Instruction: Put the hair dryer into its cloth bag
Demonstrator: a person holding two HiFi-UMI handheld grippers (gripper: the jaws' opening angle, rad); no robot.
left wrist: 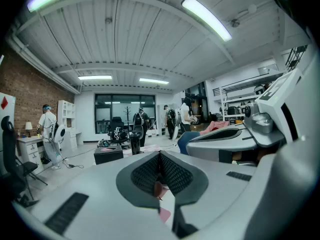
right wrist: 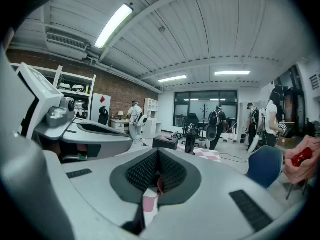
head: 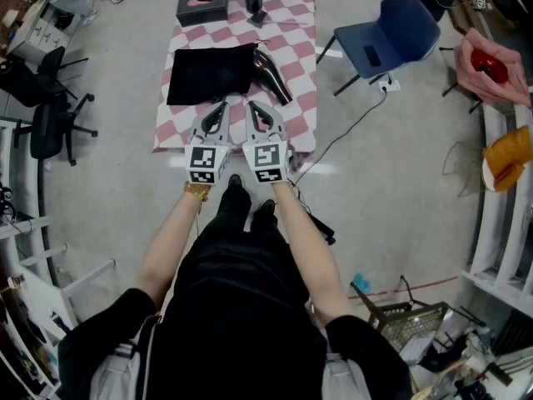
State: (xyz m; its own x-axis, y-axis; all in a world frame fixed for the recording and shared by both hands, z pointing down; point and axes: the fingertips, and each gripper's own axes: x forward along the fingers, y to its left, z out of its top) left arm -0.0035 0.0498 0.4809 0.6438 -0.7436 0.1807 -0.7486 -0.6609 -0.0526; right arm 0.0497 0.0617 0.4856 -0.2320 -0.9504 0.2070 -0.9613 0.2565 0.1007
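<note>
L gripper (head: 221,107) & R gripper (head: 253,107): jaws shut, empty, side by side at table's (head: 301,23) near edge, prob. ready to start. Hair dryer (head: 272,77) lies just beyond, against bag's (head: 208,73) right edge.

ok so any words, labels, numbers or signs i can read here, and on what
No readable words or numbers anywhere.
Red diamond sign, no text: on the white panel.
Black-and-white square patterns, no letters: on the left gripper and the right gripper.
Black box on the checkered table: any print too small to read.
</note>
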